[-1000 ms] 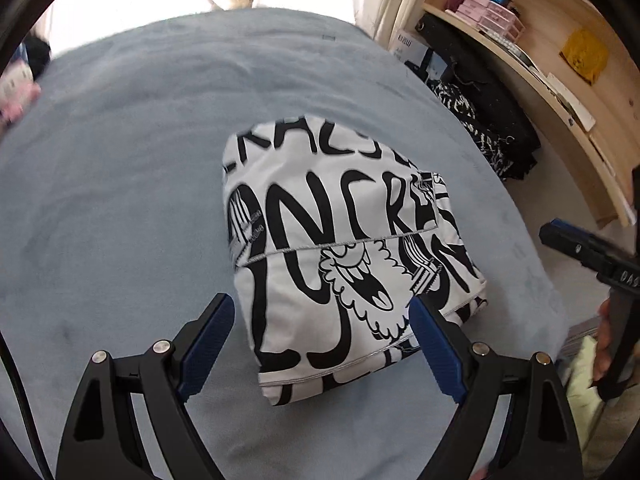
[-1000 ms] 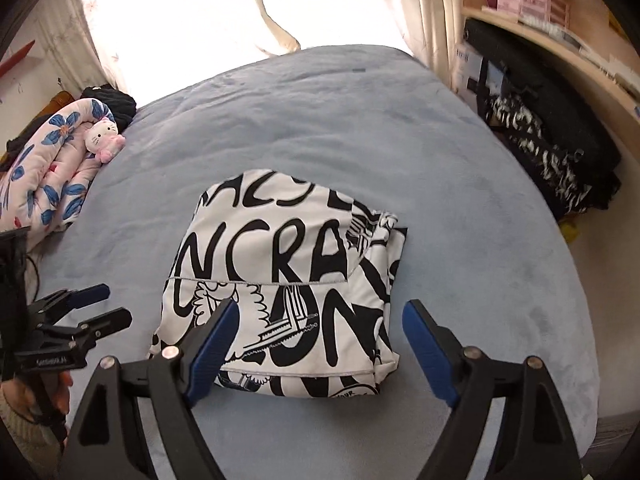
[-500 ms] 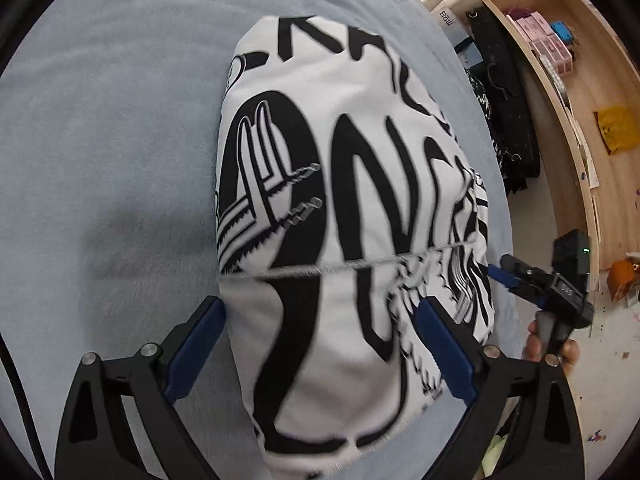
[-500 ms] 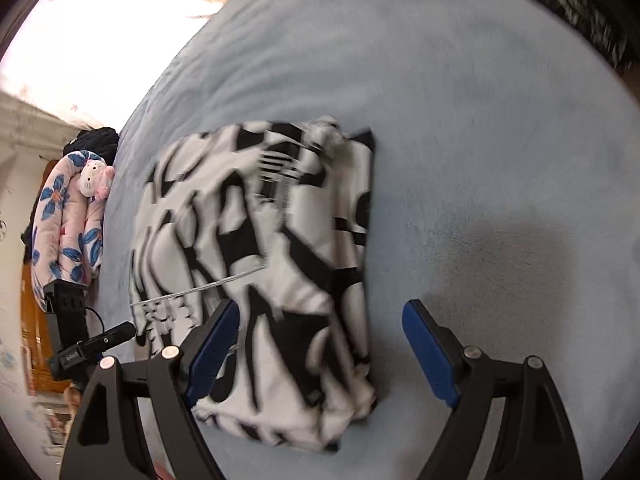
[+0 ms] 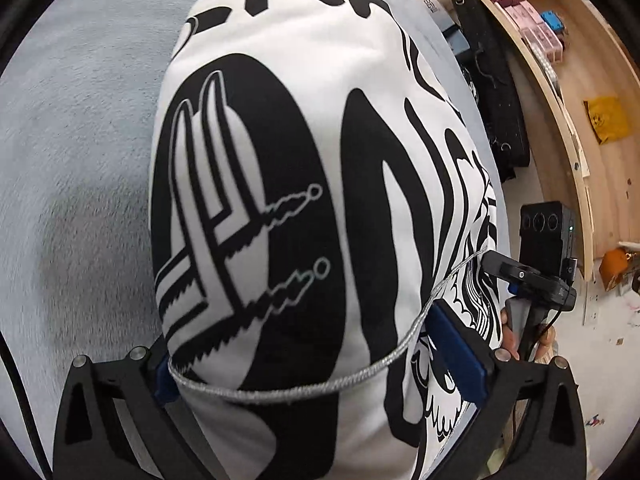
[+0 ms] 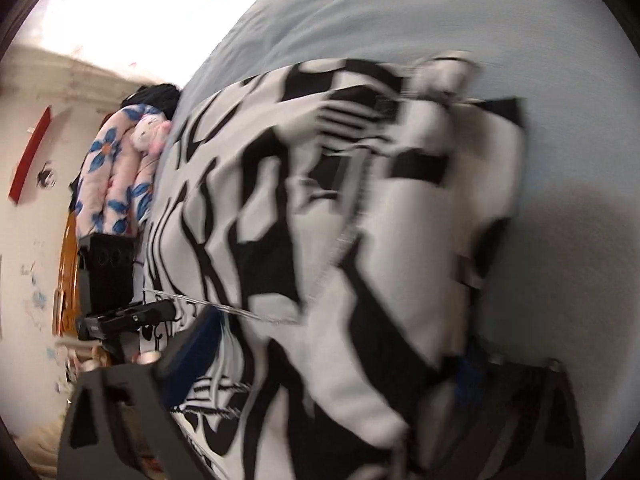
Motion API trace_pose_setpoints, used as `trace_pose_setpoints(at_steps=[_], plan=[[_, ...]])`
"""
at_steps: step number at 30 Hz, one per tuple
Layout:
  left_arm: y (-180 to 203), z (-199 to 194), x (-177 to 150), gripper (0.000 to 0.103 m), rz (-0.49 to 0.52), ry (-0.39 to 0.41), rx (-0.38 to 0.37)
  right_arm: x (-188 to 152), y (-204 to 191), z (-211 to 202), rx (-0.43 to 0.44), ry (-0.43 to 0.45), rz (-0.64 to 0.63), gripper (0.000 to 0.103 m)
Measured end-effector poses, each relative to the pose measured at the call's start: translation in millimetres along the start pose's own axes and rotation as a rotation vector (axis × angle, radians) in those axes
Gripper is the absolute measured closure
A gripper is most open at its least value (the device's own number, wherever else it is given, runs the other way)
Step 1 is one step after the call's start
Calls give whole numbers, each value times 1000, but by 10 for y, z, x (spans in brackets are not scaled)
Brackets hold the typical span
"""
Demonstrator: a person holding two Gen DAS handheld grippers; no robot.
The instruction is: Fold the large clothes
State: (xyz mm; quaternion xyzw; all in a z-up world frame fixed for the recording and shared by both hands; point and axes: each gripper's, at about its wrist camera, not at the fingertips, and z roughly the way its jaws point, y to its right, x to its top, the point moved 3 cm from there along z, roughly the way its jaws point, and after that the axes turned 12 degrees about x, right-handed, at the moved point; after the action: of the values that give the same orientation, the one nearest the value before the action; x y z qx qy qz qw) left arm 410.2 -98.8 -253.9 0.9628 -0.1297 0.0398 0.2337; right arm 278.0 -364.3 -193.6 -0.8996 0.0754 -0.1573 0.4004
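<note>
On the grey-blue plush bed (image 5: 72,128) lies my folded garment (image 5: 280,168), soft white knit with bold black lettering and a silver stitched seam, its long axis running away from both cameras. Its near end is cut off below. My left gripper (image 5: 320,364) straddles it, jaws just spread wide, pads not visibly pressing. My right gripper (image 6: 332,364) likewise stands released over the cloth; heavy blur hides its right pad.
</note>
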Motion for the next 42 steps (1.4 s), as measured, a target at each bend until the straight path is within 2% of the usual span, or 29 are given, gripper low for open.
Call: trace_pose_setpoints(at_steps=[3,9,15,18,21,23,24,26,29,34,37,42], plan=[[31,-3,24,0,18,-1,14,-3,-36,54,-31,-20,-26,0],[132,36,76,0,31,0,39,-4,-48,75,-42,14,-25,0],[194,19,49,2,39,30,76,-2,-184,184,-157,-29,-86,1],[277,-17,31,9,55,57,104,27,-195,146,-179,-18,-48,7],[363,-84,-10,22,78,96,136,35,-285,102,-201,3,-43,23],[458,-194,-45,35,113,138,167,14,-373,53,-224,20,-58,38],[504,-246,-63,39,125,155,175,5,-433,22,-230,32,-65,43],[583,-347,-104,49,145,185,186,-10,-594,-13,-232,54,-79,59],[695,-509,-204,55,159,215,215,-77,-862,-48,-262,69,-116,71],[648,-883,-449,57,167,237,258,-320,-1325,95,-281,42,-159,74],[552,-1181,-614,57,156,242,267,-470,-1568,197,-243,32,-164,74],[186,-1723,-783,57,132,257,302,-628,-2145,592,-192,7,-213,74]])
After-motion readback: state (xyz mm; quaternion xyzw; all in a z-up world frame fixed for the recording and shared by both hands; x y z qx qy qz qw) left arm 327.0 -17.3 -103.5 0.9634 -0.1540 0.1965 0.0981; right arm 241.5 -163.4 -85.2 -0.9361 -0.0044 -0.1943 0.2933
